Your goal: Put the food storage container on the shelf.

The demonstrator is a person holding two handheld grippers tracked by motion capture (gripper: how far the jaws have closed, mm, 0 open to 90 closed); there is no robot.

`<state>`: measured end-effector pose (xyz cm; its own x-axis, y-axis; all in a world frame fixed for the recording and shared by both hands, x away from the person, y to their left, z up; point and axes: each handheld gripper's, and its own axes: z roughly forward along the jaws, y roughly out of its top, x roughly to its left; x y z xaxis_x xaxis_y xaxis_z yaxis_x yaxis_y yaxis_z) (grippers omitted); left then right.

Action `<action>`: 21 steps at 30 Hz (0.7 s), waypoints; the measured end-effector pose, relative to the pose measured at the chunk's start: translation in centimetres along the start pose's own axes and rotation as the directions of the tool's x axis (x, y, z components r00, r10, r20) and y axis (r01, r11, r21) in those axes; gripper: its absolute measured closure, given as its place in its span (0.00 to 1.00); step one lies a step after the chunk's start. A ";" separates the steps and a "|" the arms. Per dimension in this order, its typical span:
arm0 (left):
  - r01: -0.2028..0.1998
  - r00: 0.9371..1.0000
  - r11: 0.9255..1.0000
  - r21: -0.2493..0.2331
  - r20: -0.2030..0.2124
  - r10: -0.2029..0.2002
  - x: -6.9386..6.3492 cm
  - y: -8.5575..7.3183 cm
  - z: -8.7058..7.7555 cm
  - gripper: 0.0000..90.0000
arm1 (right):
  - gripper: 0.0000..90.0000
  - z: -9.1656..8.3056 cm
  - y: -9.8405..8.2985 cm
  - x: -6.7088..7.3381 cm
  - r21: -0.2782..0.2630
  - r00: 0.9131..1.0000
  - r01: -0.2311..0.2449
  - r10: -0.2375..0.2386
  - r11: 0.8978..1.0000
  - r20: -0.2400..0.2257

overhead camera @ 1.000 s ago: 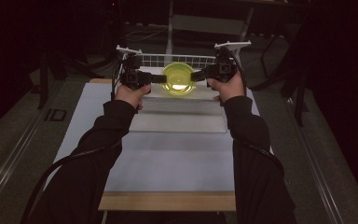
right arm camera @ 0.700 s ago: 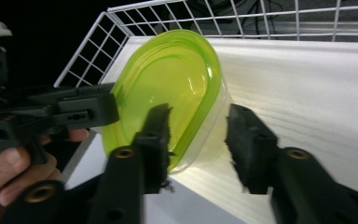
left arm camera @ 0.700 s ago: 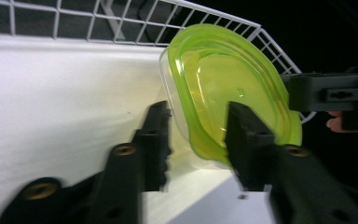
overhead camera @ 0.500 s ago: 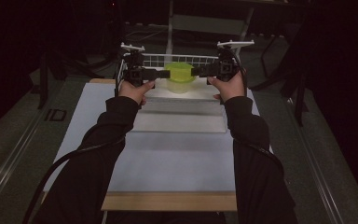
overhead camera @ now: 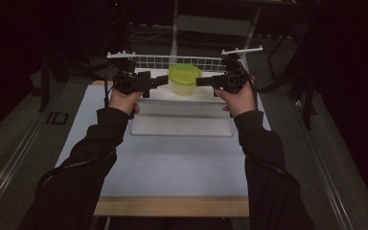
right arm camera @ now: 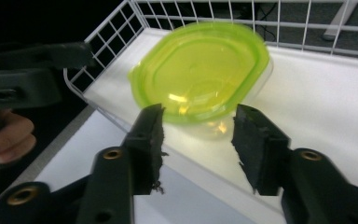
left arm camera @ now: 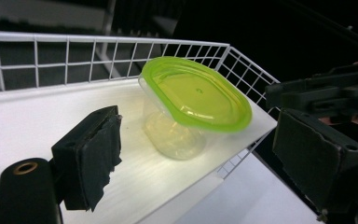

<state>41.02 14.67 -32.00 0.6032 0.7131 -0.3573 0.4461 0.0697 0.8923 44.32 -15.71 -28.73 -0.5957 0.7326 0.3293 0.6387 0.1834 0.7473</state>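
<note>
A long table [overhead camera: 172, 167] with a pale top runs away from the person, whose dark-sleeved forearms reach up it from the near edge. At its far end stands a raised white shelf [overhead camera: 182, 122] fenced at the back and sides by a low white wire-grid rail [left arm camera: 74, 51]. On that shelf, near its middle, sits the container [overhead camera: 184, 80]: a small tub of clear, slightly cloudy plastic, narrower at the foot than at the rim, capped by a translucent lime-green lid [left arm camera: 198, 95] of rounded, almost oval outline with a raised lip and a recessed centre panel. In the left gripper view the tub looks tipped, its lid slanting down to one side, and light passing through it throws a yellow-green glow on the white surface below. The left gripper [overhead camera: 160, 81] is level at the tub's left side, its jaws spread wide after just opening, with nothing between the pads [left arm camera: 95, 156] and the tub apart from them. The right gripper [overhead camera: 202, 81] faces it from the other side, its jaws partly open and lately closing somewhat; its pads [right arm camera: 151, 135] sit just short of the lid's near rim, gripping nothing.
</note>
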 end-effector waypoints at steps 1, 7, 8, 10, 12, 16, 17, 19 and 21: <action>-0.022 1.000 1.000 -0.014 0.009 0.022 0.0 -0.5 -0.4 0.09 | 0.74 0.2 -0.3 0.1 0.009 1.000 0.006 -0.006 1.000 0.002; -0.089 0.995 0.987 -0.132 0.031 0.094 -0.9 -4.4 -2.3 0.03 | 0.99 2.5 -2.9 0.4 0.041 1.000 0.017 -0.016 0.999 -0.010; -0.100 0.994 0.983 -0.152 0.036 0.107 -1.1 -5.0 -2.4 0.03 | 1.00 2.8 -3.1 0.4 0.040 1.000 0.011 -0.010 0.999 -0.012; -0.122 0.991 0.981 -0.148 0.032 0.128 -1.3 -5.8 -2.5 0.03 | 1.00 3.0 -3.3 0.4 0.033 1.000 0.009 -0.008 0.999 -0.012; -0.134 0.990 0.982 -0.136 0.032 0.139 -1.3 -6.7 -2.3 0.03 | 1.00 3.7 -3.3 0.4 0.023 1.000 0.006 -0.006 1.000 -0.003; -0.124 0.991 0.989 -0.078 0.042 0.128 -1.0 -7.9 -1.7 0.03 | 0.99 4.5 -2.8 0.2 0.025 1.000 -0.006 0.006 1.000 0.016; -0.127 0.990 0.989 -0.069 0.047 0.130 -0.9 -8.1 -1.5 0.03 | 0.99 4.5 -2.6 0.1 0.022 1.000 -0.004 0.004 1.000 0.021; -0.136 0.990 0.989 -0.053 0.041 0.138 -0.8 -8.3 -1.4 0.03 | 0.98 4.6 -2.3 0.0 0.015 0.999 -0.009 0.008 1.000 0.040; -0.131 0.990 0.990 -0.055 0.048 0.134 -0.7 -8.5 -1.4 0.03 | 0.98 4.7 -2.1 -0.3 0.011 0.999 -0.019 0.019 1.000 0.043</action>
<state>35.91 14.55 -38.96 0.6884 0.6819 -0.2472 0.3260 0.0136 0.9453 45.48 -13.27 -33.06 -0.5623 0.7633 0.3181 0.6550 0.1763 0.7348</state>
